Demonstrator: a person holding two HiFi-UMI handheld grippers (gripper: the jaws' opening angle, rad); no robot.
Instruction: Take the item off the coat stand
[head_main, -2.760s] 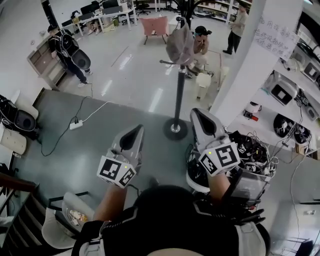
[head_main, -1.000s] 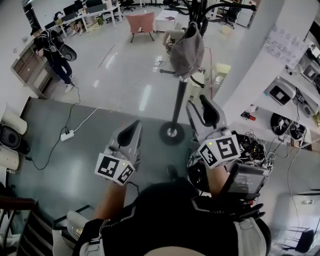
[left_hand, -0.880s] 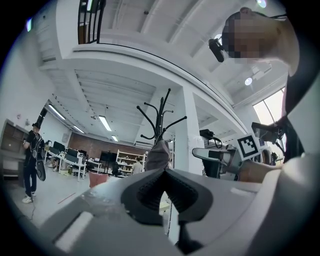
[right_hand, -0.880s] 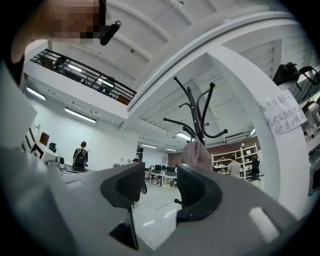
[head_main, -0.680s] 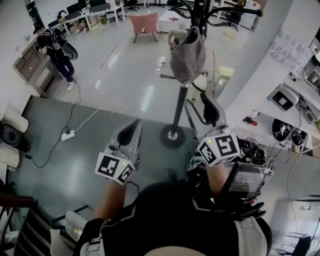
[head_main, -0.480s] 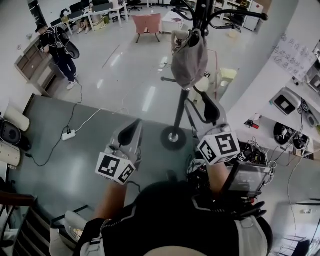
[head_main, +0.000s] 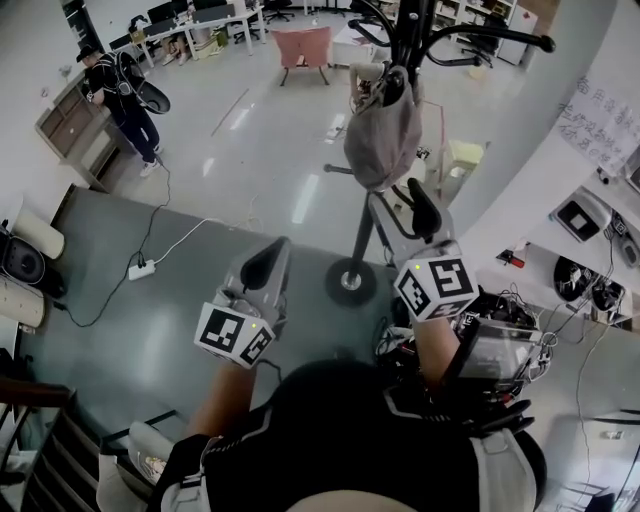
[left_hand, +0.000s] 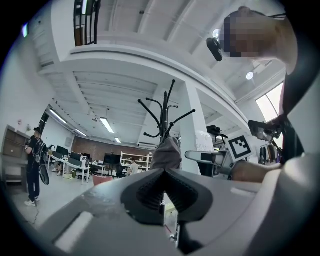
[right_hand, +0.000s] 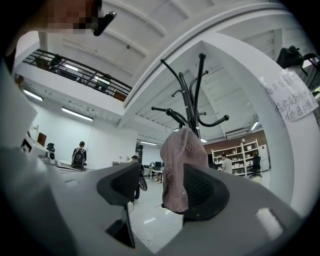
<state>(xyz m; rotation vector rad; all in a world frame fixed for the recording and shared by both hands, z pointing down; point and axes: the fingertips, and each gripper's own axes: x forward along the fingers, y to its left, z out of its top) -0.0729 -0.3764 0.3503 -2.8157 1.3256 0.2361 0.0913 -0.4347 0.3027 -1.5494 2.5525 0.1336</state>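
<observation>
On the coat stand (head_main: 362, 235), the cap (right_hand: 180, 170) hangs ahead of the right gripper's (right_hand: 161, 189) opening jaws, ungripped; the left gripper (left_hand: 165, 192) is closed.

The head view's top edge cuts off the tall black metal coat stand (head_main: 362, 232). The handwriting on the white paper sign (right_hand: 290, 98) is too small to read.
</observation>
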